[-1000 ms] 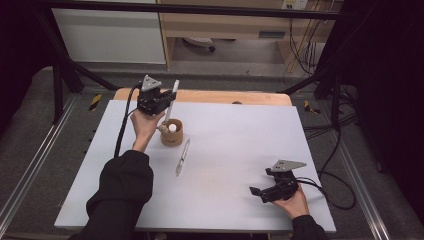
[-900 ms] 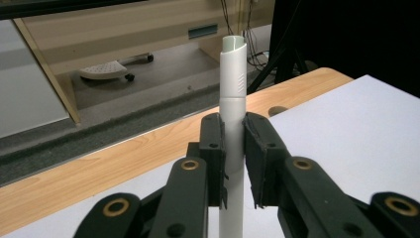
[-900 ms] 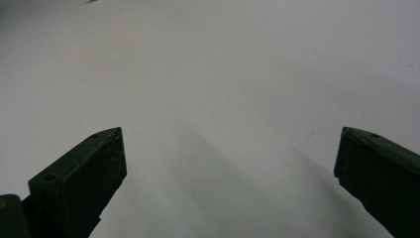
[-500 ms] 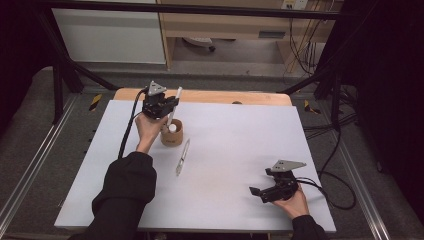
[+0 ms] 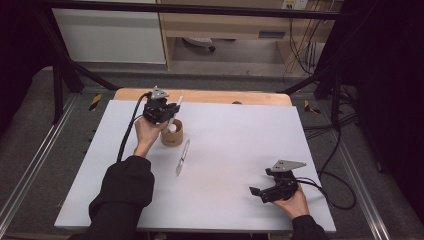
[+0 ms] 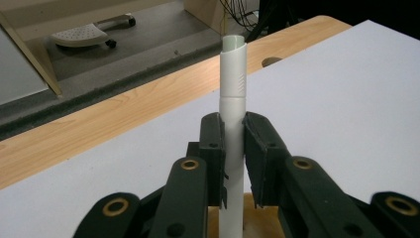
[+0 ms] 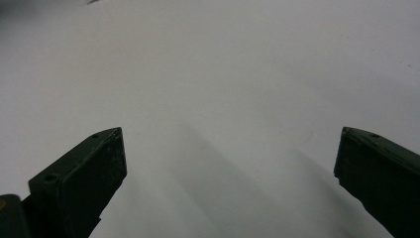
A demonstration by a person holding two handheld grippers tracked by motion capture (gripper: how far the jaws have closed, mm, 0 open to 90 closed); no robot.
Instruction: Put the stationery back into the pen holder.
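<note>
My left gripper (image 5: 169,114) is shut on a white pen (image 6: 232,114) and holds it upright over a small brown cup (image 5: 171,135) at the back left of the white table. The pen's lower end reaches into the cup (image 6: 250,220). In the high view the pen (image 5: 176,109) leans up and to the right. A second, clear pen (image 5: 182,157) lies flat on the table just in front of the cup. Near the front right edge my right gripper (image 5: 256,193) rests low over the table, its jaws wide apart with nothing between them (image 7: 228,168).
The white sheet (image 5: 235,145) lies on a wooden tabletop whose bare strip (image 5: 210,96) runs along the far edge. Cables trail off the right side (image 5: 335,195). Beyond the table stand dark frame legs (image 5: 60,75) and a cabinet (image 5: 225,25).
The left gripper has carried the white pen slightly to the right and lower, bringing it over and into the cup. The right gripper has stayed put.
</note>
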